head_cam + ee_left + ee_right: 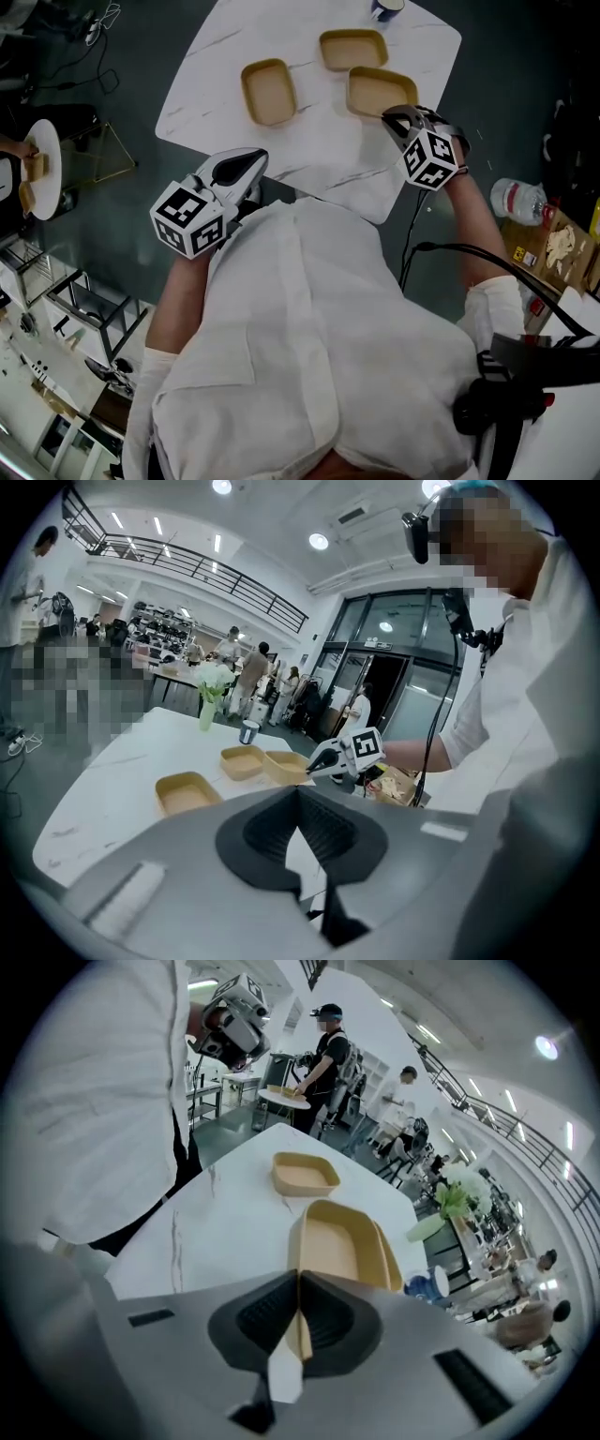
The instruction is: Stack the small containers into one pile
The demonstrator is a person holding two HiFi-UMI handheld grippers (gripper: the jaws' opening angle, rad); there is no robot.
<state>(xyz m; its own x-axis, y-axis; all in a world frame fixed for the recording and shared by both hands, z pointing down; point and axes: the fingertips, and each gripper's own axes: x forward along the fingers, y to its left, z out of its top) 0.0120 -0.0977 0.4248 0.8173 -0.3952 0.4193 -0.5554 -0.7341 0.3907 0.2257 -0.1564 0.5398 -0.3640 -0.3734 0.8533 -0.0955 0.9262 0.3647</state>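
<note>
Three tan containers lie on the white marble table (211, 89): one at the left (269, 91), one at the back (353, 49), one at the right (380, 91). My right gripper (399, 118) is shut on the near rim of the right container (337, 1241), whose thin wall runs between the pads (299, 1283). Close behind it lies the back container (394, 1258), and the left one (304, 1174) lies apart. My left gripper (251, 165) hovers off the table's near edge by my body, shut with nothing in it (298, 799). From there I see the right gripper (314, 766) at the container (286, 766).
A blue and white cup (384, 7) stands at the table's far edge, with a vase of flowers (450, 1204) beyond it. On the floor to the right lie a water bottle (520, 200) and boxes. A round side table (42, 169) stands at the left.
</note>
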